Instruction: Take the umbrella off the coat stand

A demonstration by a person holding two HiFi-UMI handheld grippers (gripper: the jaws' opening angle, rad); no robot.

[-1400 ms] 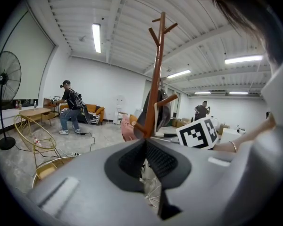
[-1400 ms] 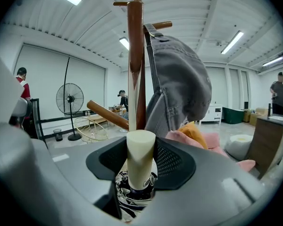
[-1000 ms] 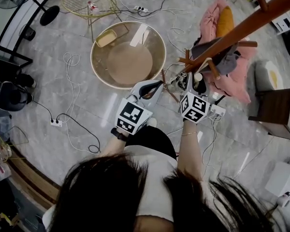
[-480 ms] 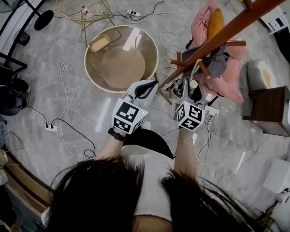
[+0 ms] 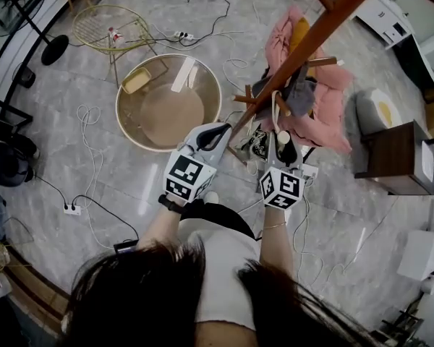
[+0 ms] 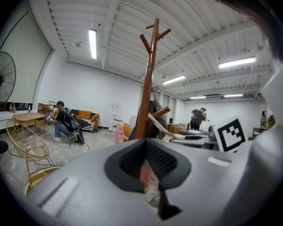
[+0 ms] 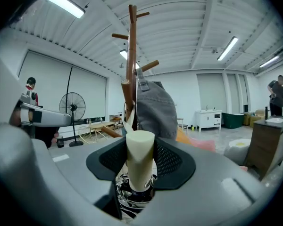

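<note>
Gold wire chair stands far left, one of its kind, beside one gold-rimmed round glass table. The table's near rim comes close to the left gripper, whose jaws are pressed together on nothing. Grey marble floor lies open left of that gripper, crossed by loose cables. One brown wooden coat stand slants up between the two grippers, its pegs jutting close by the right gripper. That gripper pinches the cream handle of the one black-and-white folded umbrella, upright just beside the pole. Pink cloth crowds the stand's right side. One dark wooden cabinet sits well apart.
</note>
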